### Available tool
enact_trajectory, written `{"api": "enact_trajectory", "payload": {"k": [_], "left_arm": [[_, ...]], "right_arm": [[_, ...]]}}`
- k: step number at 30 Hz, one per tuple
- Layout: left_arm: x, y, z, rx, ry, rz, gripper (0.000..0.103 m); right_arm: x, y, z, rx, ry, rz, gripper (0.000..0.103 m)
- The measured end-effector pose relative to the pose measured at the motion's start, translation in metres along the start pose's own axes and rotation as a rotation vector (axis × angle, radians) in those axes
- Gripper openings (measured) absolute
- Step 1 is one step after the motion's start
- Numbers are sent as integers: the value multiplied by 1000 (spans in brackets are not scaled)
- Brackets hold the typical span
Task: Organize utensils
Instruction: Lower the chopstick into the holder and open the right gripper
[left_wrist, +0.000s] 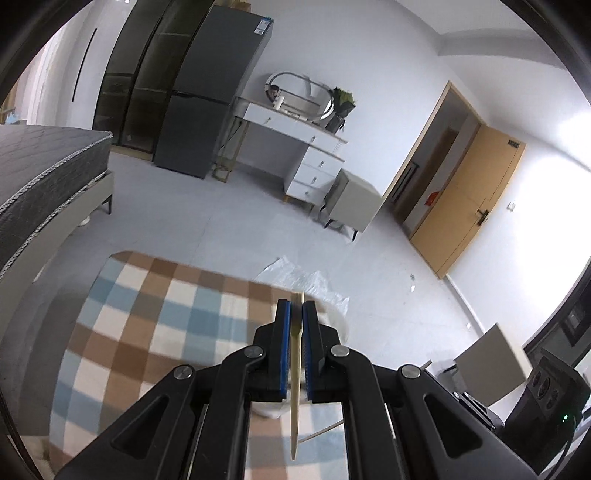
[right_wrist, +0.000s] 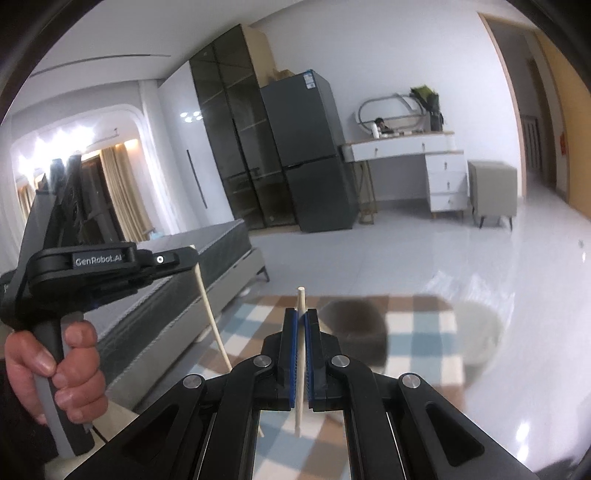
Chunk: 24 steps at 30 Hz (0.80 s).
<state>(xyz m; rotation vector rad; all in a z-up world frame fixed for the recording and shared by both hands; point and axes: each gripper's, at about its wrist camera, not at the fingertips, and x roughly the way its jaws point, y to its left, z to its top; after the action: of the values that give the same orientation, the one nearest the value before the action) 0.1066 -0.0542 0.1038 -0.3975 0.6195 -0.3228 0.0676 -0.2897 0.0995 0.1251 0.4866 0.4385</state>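
My left gripper (left_wrist: 296, 308) is shut on a pale wooden chopstick (left_wrist: 294, 398) that runs back between the blue pads, held above a checked cloth (left_wrist: 155, 317). My right gripper (right_wrist: 303, 317) is shut on a second pale chopstick (right_wrist: 301, 369), its tip sticking out past the fingertips. The left gripper also shows at the left of the right wrist view (right_wrist: 188, 256), held by a hand (right_wrist: 62, 365), its chopstick (right_wrist: 212, 317) hanging down. A dark bowl (right_wrist: 354, 332) and a pale bowl (right_wrist: 476, 332) stand blurred on the cloth ahead of the right gripper.
A white round container (left_wrist: 334, 323) sits just past the left fingertips at the cloth's edge. Clear plastic sheet (left_wrist: 303, 277) lies on the floor beyond. A bed (left_wrist: 40, 177) stands left, a fridge (left_wrist: 210, 92) and dresser (left_wrist: 306, 147) at the far wall.
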Motion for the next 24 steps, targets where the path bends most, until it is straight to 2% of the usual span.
{"api": "enact_trajectory", "payload": {"k": [11, 16, 24], "left_arm": [[43, -4, 43, -68, -63, -29, 2], [65, 6, 50, -102, -78, -19, 2], [90, 21, 48, -126, -85, 22, 2]], "right_arm": [[31, -11, 67, -136, -26, -21, 3], [55, -11, 79, -188, -29, -20, 3], [90, -12, 71, -244, 26, -15, 3]]}}
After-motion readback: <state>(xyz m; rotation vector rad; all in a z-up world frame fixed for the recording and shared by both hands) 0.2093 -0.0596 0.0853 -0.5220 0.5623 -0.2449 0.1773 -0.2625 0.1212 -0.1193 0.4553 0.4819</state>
